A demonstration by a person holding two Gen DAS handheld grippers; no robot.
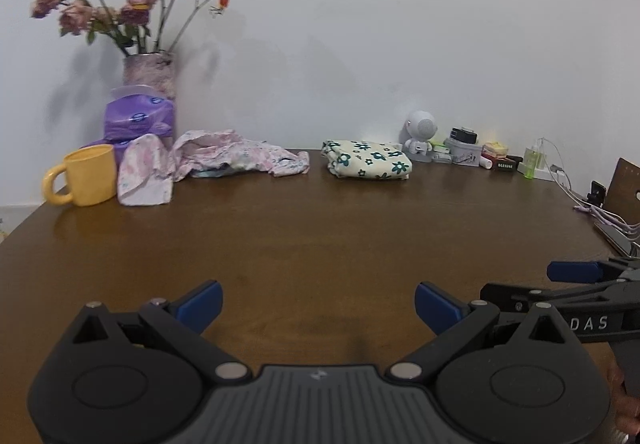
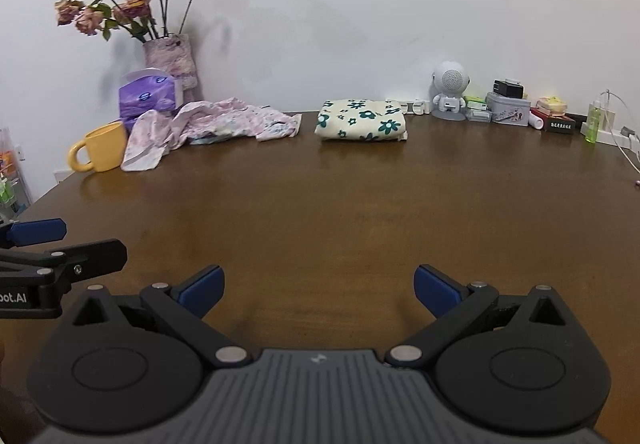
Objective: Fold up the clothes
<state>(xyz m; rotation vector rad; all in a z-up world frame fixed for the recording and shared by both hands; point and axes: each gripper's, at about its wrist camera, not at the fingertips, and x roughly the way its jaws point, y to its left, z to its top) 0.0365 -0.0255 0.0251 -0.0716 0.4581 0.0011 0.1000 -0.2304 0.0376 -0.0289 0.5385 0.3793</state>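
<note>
The left gripper (image 1: 318,304) hangs low over the bare near part of the brown wooden table (image 1: 320,228), its blue-padded fingers spread wide with nothing between them and touching nothing. The right gripper (image 2: 318,290) sits level beside it in the same attitude, jaws likewise wide apart and empty; each tool shows at the edge of the other's view (the right one at the left camera's right border, where part of a hand (image 1: 624,408) grips its handle). Both point toward the far edge of the table by the white wall. There a crumpled pink patterned garment (image 2: 232,122) lies unfolded at far left, draped near a yellow mug (image 2: 102,148) and a purple tissue pack (image 2: 146,98), in front of a vase of dried roses (image 2: 172,60). Well apart to its right rests a neatly folded cream cloth with dark green flowers (image 2: 362,120), and beyond that a small white robot figure (image 2: 450,90).
</note>
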